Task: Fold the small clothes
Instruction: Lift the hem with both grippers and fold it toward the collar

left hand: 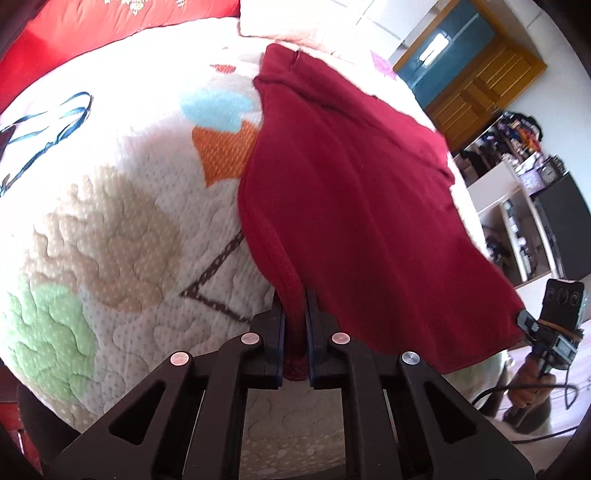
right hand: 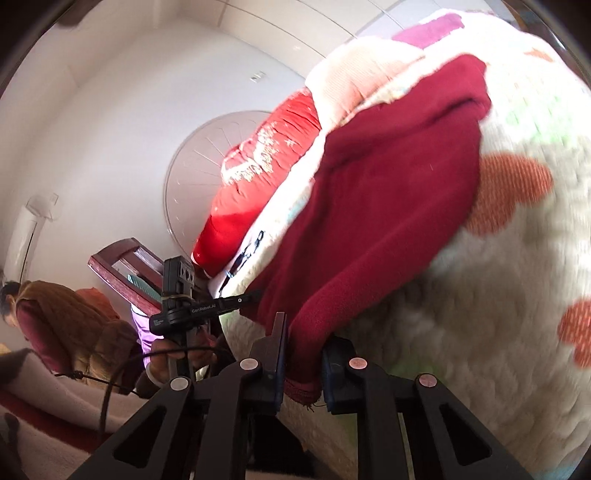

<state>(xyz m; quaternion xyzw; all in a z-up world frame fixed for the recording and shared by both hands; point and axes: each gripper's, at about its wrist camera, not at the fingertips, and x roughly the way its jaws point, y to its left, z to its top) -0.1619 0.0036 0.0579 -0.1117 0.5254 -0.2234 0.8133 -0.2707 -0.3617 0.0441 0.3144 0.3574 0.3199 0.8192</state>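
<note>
A dark red garment (left hand: 351, 192) lies spread on a quilted bed cover (left hand: 110, 206) with coloured patches. My left gripper (left hand: 294, 306) is shut on the garment's near left corner, at the bed's near edge. My right gripper (right hand: 306, 332) is shut on the garment's other near corner (right hand: 306, 354); the garment (right hand: 388, 206) stretches away from it over the bed. The right gripper also shows in the left wrist view (left hand: 526, 321), pinching the cloth's right corner. The left gripper shows in the right wrist view (right hand: 251, 295), holding the far corner.
A red pillow (left hand: 110, 26) and a pale folded blanket (left hand: 295, 18) lie at the head of the bed. A blue ribbon (left hand: 48, 129) lies on the cover at left. Wooden cabinets (left hand: 476, 85) and shelves (left hand: 517, 206) stand beyond the bed. A person (right hand: 55, 325) sits nearby.
</note>
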